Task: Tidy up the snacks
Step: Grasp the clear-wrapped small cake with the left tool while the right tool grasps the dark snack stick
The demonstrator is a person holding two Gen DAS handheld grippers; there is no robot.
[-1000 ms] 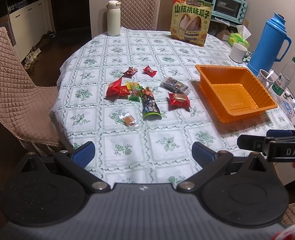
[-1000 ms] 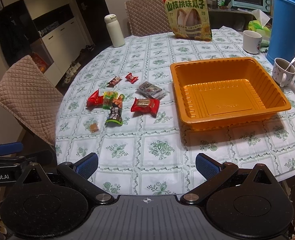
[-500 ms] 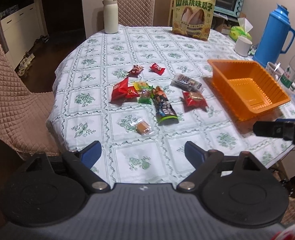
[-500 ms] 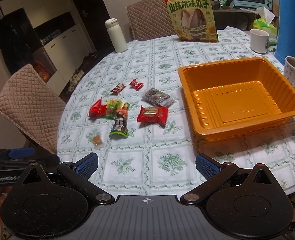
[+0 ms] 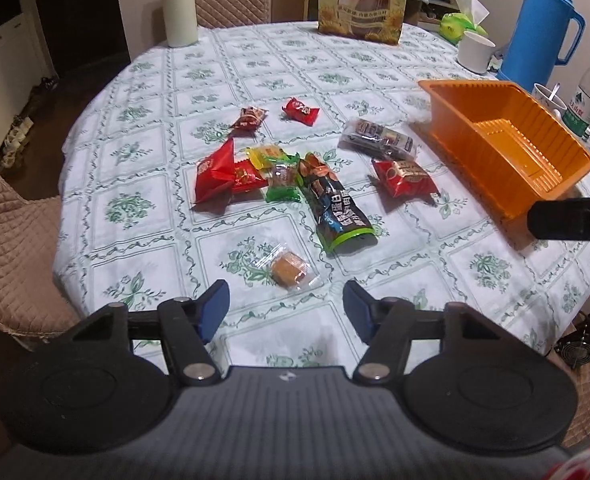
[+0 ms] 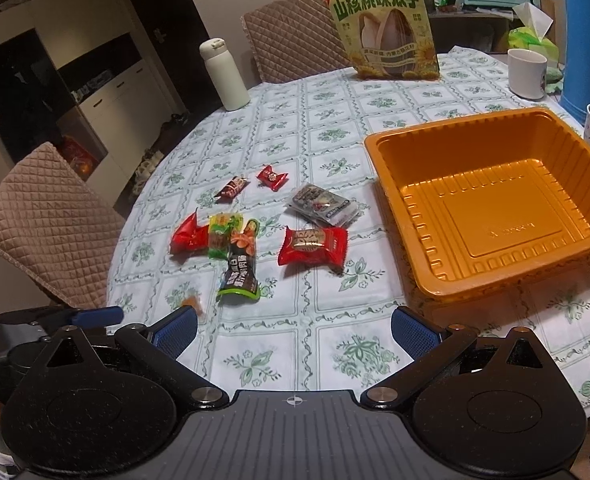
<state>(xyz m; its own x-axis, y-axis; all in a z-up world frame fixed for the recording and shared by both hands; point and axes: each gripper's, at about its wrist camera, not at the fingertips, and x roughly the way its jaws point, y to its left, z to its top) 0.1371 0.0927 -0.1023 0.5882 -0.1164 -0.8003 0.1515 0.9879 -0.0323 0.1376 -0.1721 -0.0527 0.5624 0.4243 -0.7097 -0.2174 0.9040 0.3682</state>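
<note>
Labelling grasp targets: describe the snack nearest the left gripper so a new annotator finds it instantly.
Start at the orange tray, then move left past the pile of wrappers toward the table edge. Just ahead of the open left gripper lies the clear-wrapped pastry, alone: the only transparent packet showing a small golden-brown square.

Bare tablecloth btwn left tool [image 5: 286, 306] and the clear-wrapped biscuit [image 5: 289, 269] just ahead, jaws wide apart; right tool [image 6: 294, 330], also spread, has bare table [image 6: 375, 80] in front up to the red snack pack [image 6: 313, 245] and orange tray [image 6: 447, 288]. Snack pile [image 5: 279, 174] sits mid-table w/ gaps around it; tray interior free. Far edge crowded: white bottle [image 5: 179, 4], sunflower seed bag [image 6: 387, 30], white mug [image 6: 527, 73], blue thermos [image 5: 543, 20].
</note>
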